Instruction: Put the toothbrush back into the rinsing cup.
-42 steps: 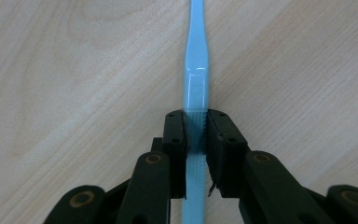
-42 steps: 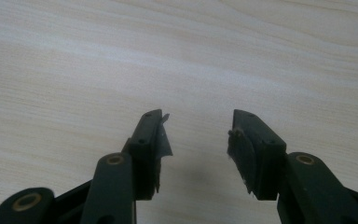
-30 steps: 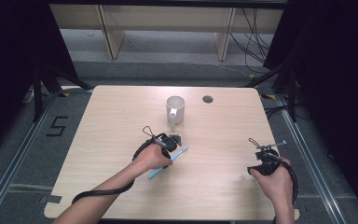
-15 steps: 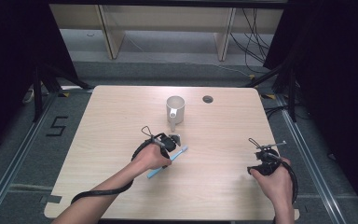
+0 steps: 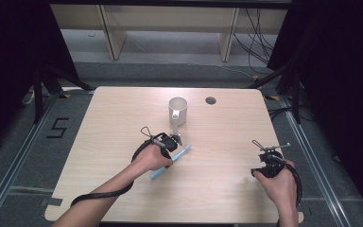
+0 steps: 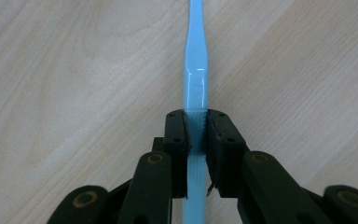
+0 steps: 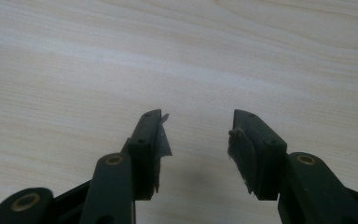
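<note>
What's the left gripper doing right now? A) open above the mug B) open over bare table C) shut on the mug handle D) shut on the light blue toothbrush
D: in the left gripper view the left gripper has both jaws pressed against the ribbed handle of the light blue toothbrush, which lies along the wooden table.

Mug (image 5: 178, 109) behind toothbrush (image 5: 170, 162), both on table (image 5: 227, 142)

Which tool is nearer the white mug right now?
Left. The left tool sits just in front of the white mug, clamped on a blue toothbrush; the right tool is open, far toward the table's right edge.
</note>
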A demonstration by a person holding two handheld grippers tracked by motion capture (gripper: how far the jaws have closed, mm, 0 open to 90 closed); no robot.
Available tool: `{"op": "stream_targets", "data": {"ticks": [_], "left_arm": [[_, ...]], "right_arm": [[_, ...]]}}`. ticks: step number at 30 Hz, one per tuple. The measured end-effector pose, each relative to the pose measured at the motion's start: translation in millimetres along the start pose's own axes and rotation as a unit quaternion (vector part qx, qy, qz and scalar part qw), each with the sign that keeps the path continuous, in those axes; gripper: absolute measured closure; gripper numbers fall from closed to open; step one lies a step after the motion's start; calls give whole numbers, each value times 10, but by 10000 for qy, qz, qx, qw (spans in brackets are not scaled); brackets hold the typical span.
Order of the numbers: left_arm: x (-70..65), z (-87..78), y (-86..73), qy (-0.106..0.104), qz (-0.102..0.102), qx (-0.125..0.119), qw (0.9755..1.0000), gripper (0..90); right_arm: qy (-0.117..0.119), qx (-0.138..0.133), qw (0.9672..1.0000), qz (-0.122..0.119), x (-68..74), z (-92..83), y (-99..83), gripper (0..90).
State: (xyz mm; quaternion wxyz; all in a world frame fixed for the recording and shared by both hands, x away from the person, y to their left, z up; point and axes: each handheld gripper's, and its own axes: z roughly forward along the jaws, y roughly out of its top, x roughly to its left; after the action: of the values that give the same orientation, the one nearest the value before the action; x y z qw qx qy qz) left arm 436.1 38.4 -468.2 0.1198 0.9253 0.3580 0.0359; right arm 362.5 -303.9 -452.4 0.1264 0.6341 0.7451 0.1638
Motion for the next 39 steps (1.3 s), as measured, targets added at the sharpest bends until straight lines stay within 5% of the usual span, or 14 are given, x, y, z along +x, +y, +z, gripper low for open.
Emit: {"op": "stream_targets", "data": {"ticks": [8,29,39], "left_arm": [[40,-98,-12,-80,-74,-307,9995,786],[123,-210,-44,-60,-96,-656,9978,786],[143,-282,-66,-74,-177,-944,9954,786]], "right_arm": [[-9,-106,9999,-58,-15,5,-2,544],[2,-7,10000,58,8,4,0,545],[11,-1,10000,21,6,13,-4,545]]}}
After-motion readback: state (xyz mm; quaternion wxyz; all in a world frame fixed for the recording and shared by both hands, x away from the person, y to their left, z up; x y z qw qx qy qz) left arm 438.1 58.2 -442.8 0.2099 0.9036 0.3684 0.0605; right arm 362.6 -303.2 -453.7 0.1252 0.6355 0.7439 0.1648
